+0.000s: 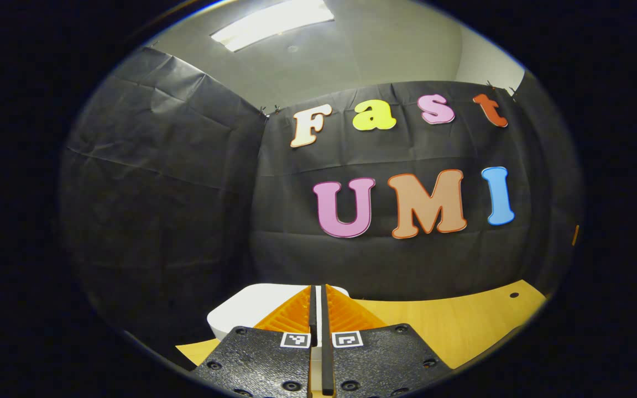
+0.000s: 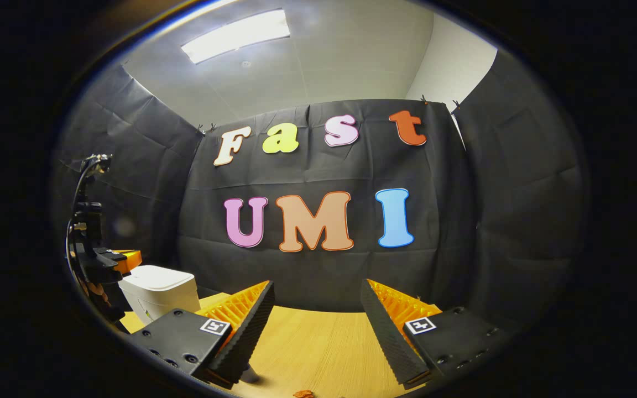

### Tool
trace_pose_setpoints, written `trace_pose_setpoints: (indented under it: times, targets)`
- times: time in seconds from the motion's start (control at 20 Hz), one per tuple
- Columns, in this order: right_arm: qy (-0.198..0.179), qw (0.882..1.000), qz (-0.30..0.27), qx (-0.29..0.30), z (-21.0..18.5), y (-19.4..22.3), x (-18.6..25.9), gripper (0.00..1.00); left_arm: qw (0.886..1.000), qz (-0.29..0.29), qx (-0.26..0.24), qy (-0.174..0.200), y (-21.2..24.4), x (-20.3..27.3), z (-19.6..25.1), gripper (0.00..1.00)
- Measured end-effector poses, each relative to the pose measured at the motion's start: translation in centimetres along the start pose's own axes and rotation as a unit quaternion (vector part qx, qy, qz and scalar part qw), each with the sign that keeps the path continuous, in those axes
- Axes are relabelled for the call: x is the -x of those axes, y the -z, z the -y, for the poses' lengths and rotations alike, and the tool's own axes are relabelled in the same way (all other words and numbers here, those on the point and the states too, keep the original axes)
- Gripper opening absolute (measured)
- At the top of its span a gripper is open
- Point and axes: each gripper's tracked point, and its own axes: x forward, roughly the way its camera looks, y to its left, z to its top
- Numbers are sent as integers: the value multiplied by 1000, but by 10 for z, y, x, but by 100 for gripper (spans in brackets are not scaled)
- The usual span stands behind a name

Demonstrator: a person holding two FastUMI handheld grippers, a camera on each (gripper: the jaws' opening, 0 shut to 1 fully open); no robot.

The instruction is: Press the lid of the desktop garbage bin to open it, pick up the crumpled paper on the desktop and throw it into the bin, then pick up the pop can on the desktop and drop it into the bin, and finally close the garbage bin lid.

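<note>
Bin (image 1: 241, 315) with lid down directly ahead of and just under left gripper (image 1: 318, 301) – fingers pressed together, nearer arm; right gripper (image 2: 317, 309) spread wide, holding nothing, well off.

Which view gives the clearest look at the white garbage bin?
The right gripper view: the garbage bin stands at the left with its top and a side wall showing, lid down, the left hand-held gripper beside it. In the left gripper view the bin is partly hidden behind that gripper's own fingers.
</note>
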Motion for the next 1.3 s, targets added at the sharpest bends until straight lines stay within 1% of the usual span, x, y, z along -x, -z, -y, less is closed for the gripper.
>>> trace_pose_setpoints:
  times: [0.25,0.4,0.5,0.6,0.65,0.7,0.8,0.95,1.15,1.2,1.3]
  targets:
    - [8,1000,-9,6,-7,6,-3,98,999,-36,6,-31,36,-18,-31,0]
    - [8,1000,-10,10,-12,5,-4,98,999,-37,7,-34,42,-24,-36,0]
    - [6,1000,-11,17,-16,6,-4,98,998,-47,7,-29,53,-25,-36,0]
    - [1,1000,-12,24,-21,5,-4,98,998,-58,7,-31,63,-22,-38,0]
    - [-1,1000,-11,26,-22,4,-3,98,999,-44,3,-30,57,-24,-40,0]
    - [-2,1000,-11,29,-23,5,-2,98,998,-52,2,-29,64,-23,-39,0]
    - [-3,999,-13,34,-23,6,-2,99,999,-46,-1,-26,65,-26,-36,0]
    - [-7,999,-20,32,-25,10,0,98,998,-50,2,-34,68,-22,-38,0]
    - [-9,999,-14,28,-21,5,1,99,999,-26,3,-25,53,-23,-37,0]
    - [-8,1000,-10,26,-19,3,3,98,999,-35,11,-27,54,-21,-38,0]
    - [-5,1000,-2,26,-16,-2,4,98,999,-30,22,-28,43,-19,-37,0]
